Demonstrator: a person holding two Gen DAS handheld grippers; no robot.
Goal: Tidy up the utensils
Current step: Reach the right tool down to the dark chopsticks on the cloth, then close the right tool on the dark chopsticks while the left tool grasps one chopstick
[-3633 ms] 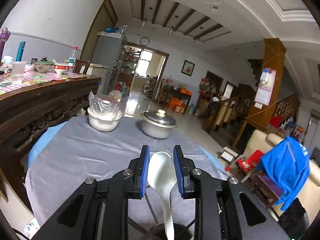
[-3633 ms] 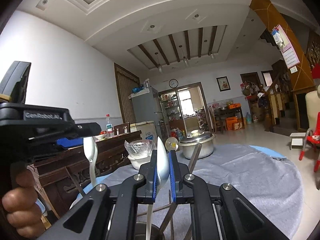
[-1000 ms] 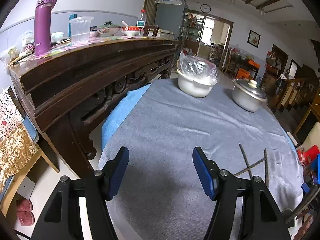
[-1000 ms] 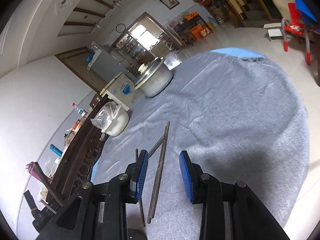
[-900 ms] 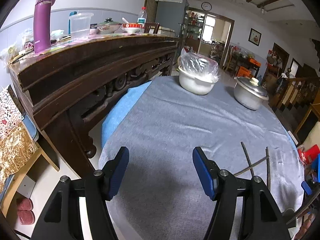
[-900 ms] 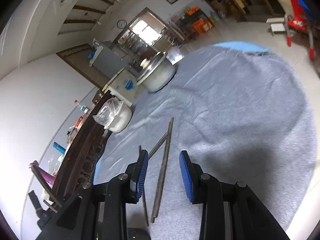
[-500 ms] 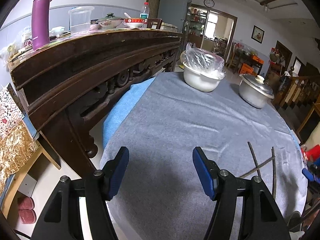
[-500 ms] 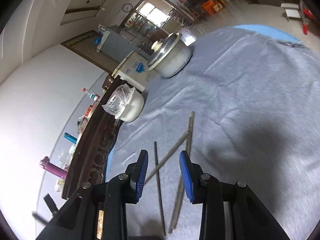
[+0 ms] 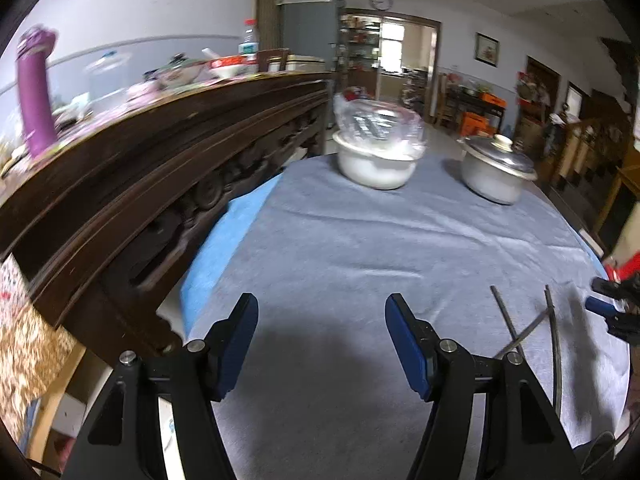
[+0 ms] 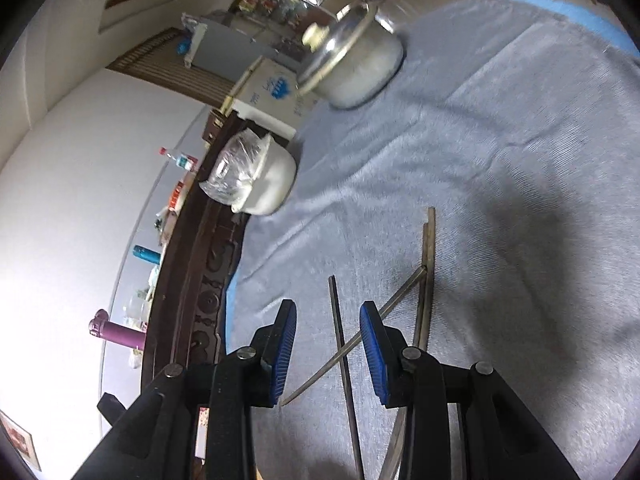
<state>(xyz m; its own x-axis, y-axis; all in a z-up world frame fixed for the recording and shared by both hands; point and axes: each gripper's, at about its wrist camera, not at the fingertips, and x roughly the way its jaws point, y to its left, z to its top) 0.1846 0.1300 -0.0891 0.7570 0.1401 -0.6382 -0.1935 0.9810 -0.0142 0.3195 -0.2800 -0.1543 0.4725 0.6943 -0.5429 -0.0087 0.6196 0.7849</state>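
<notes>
Grey cloth (image 9: 340, 248) covers the round table (image 10: 600, 12) we work at, with a dark carved sideboard (image 9: 160, 152) running along its left side. At the far end we see a white bowl (image 9: 376, 164) under clear plastic wrap and, to its right, a lidded steel pot (image 9: 494, 174).

Our left claw (image 9: 322, 344) hangs over bare cloth with its blue pads spread wide and nothing between them. Our right claw (image 10: 328, 354) has its pads moderately apart, gripping nothing; beneath it lie the chopsticks (image 10: 340, 344), loose on the cloth. One dark stick runs straight through the gap between the pads, a paler one crosses it at a slant, and what looks like two more lie together just to the right, though blur makes that count uncertain. From the left wrist view the same sticks sit at the table's right edge, close to the right claw's blue tip.
</notes>
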